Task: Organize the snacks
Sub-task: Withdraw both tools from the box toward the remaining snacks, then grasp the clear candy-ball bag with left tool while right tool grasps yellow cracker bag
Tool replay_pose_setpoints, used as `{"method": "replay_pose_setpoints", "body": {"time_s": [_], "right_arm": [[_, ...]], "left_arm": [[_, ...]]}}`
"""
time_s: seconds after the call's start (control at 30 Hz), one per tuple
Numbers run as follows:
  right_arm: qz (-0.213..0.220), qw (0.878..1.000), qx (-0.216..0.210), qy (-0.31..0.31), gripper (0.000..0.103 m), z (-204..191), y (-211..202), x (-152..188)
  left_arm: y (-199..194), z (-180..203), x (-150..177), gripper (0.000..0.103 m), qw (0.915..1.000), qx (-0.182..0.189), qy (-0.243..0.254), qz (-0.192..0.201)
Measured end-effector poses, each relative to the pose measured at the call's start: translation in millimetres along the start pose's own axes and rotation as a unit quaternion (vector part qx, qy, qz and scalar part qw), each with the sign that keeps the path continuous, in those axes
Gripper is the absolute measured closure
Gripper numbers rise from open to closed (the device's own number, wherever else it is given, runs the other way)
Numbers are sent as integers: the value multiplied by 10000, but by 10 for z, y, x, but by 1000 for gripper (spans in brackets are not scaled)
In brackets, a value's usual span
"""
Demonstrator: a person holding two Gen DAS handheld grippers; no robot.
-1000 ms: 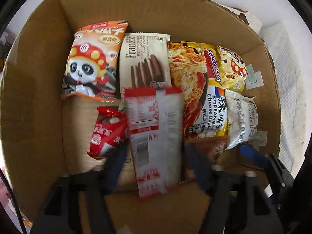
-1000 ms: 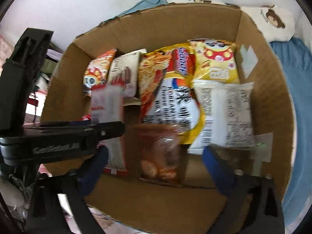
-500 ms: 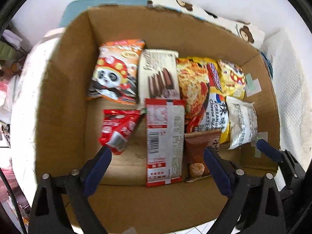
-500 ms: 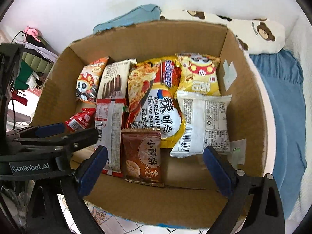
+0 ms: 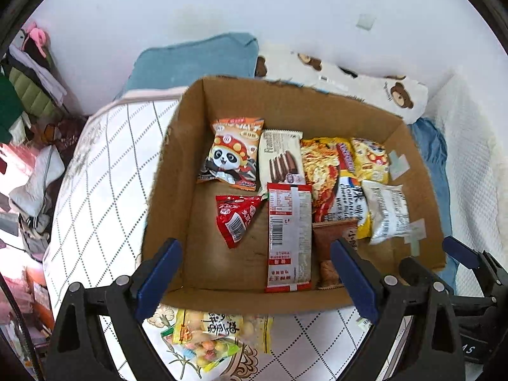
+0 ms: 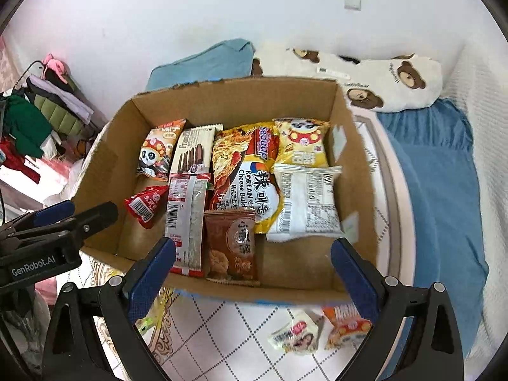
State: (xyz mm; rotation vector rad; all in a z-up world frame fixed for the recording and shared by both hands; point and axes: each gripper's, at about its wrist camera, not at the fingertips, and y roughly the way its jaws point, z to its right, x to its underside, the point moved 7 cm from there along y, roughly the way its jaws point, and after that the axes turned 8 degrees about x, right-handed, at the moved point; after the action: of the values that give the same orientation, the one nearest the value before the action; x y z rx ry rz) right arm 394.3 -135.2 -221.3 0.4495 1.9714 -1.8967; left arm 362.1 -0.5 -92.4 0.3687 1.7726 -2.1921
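A cardboard box (image 5: 165, 190) (image 6: 352, 158) on the bed holds several snack packets: a panda bag (image 5: 231, 155), a Franzzi wafer pack (image 5: 279, 158), a long red-and-white pack (image 5: 289, 235) (image 6: 187, 219), a small red pack (image 5: 236, 219), a noodle pack (image 6: 247, 174) and a brown cookie pack (image 6: 231, 244). My left gripper (image 5: 255, 273) is open and empty above the box's near wall. My right gripper (image 6: 252, 273) is open and empty, also above the near wall. Loose on the bed lie a candy bag (image 5: 209, 336) and two small packets (image 6: 298, 333) (image 6: 346, 327).
The box stands on a quilted white bedsheet (image 5: 95, 174). Behind it lie a teal cushion (image 5: 190, 63) and a bear-print pillow (image 6: 381, 79). A blue blanket (image 6: 438, 190) lies at the right. Clothes are piled at the far left (image 6: 38, 117).
Both grippers have pulled back and up from inside the box. The long red-and-white pack now lies flat in the box, released by the left gripper. Loose packets on the bed have come into view.
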Motion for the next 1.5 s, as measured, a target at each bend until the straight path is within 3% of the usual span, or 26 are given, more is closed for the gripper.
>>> {"method": "replay_pose_setpoints", "body": {"time_s": [0.23,0.47,0.67,0.77,0.8,1.03,1.1,1.23,1.3,1.4,1.47,1.5], "right_arm": [[554,9983,182,69,3,27,-577,152],[932,9954,-44,206,3,-55,-1073,296],[623,9963,-497,325,5,-208,-984,574],[253,9946,-936,371,41,-344,-745,781],[91,9943,-995,380,42,-373,-642,849],[-626,9884,-1270,549,42,-629,-71,1362],[-754,9872,-1272,600,42,-684,60,1436],[-905,9835,-1345,796,40,-733,256,1464],[-1076,9741,-1718,1000,36,-797,386,1443],[-1296,9642,-1980,1194,36,-896,588,1405],[-1372,9659,-1919,1071,36,-1016,748,1394],[-1379,9671,-1894,990,36,-1075,815,1381]], "left_arm": [[-463,141,144,7,9983,43,322,491],[-881,178,320,7,9959,169,371,811],[-1016,-89,534,7,9964,50,204,822],[-881,-337,735,7,9978,-215,147,606],[-794,-440,809,7,9985,-279,81,454],[-74,-1087,1428,7,9947,-520,-628,-631],[119,-1173,1593,7,9899,-192,-1089,-886],[601,-1152,1815,7,9694,447,-1982,-1380],[804,-1104,1848,7,9625,566,-2204,-1478],[956,-1079,1832,11,9665,380,-2150,-1350],[923,-1064,1800,25,9743,259,-1904,-1172],[879,-1066,1803,36,9781,190,-1745,-1115]]}}
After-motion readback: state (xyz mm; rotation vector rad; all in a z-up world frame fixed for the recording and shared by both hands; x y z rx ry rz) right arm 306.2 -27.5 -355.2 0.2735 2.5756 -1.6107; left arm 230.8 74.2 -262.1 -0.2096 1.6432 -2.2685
